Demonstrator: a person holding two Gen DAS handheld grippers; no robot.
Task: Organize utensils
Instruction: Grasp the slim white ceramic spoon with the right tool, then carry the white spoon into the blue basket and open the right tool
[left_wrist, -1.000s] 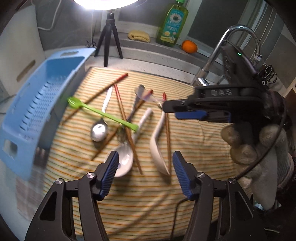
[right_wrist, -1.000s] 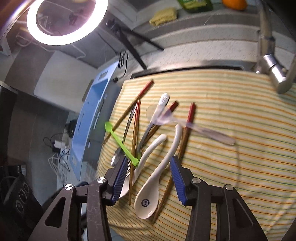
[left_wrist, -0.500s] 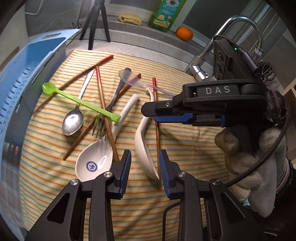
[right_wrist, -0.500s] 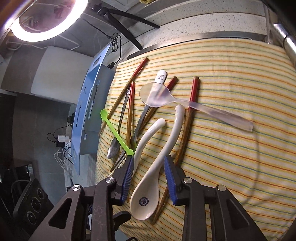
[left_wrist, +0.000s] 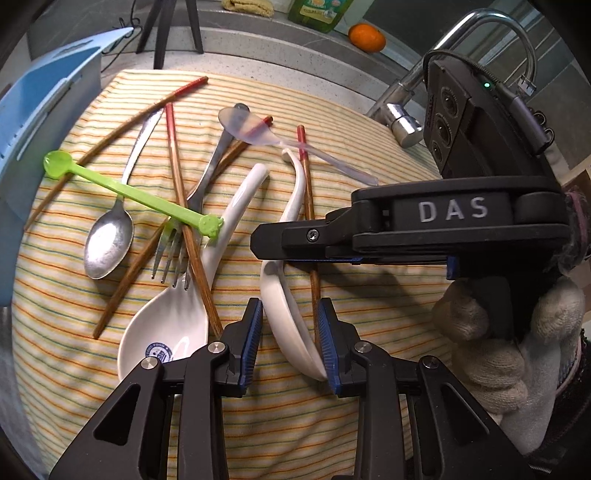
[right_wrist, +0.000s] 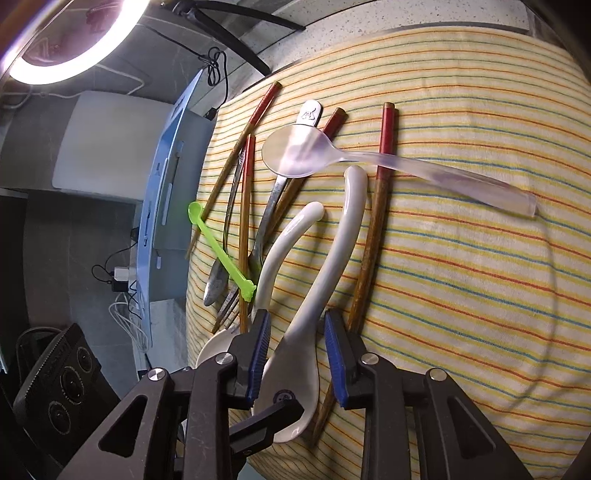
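A striped cloth (left_wrist: 369, 302) beside the sink carries a jumble of utensils. Both tongs stand narrow around one white ceramic soup spoon (left_wrist: 291, 317). The left gripper (left_wrist: 290, 341) straddles its bowl, and the right gripper (right_wrist: 297, 354), still closing, straddles its handle; contact unclear.

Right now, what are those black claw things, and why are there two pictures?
They are two pinching tools, one in each of a person's hands, each with a camera looking forward along it: two cameras, two pictures. The left gripper looks pinched on a white spoon; the right gripper is closing around that spoon's neck, not pressing yet. A gloved hand holds it. On the striped cloth lie chopsticks, a fork, and a metal spoon, a green spoon and a clear spoon.
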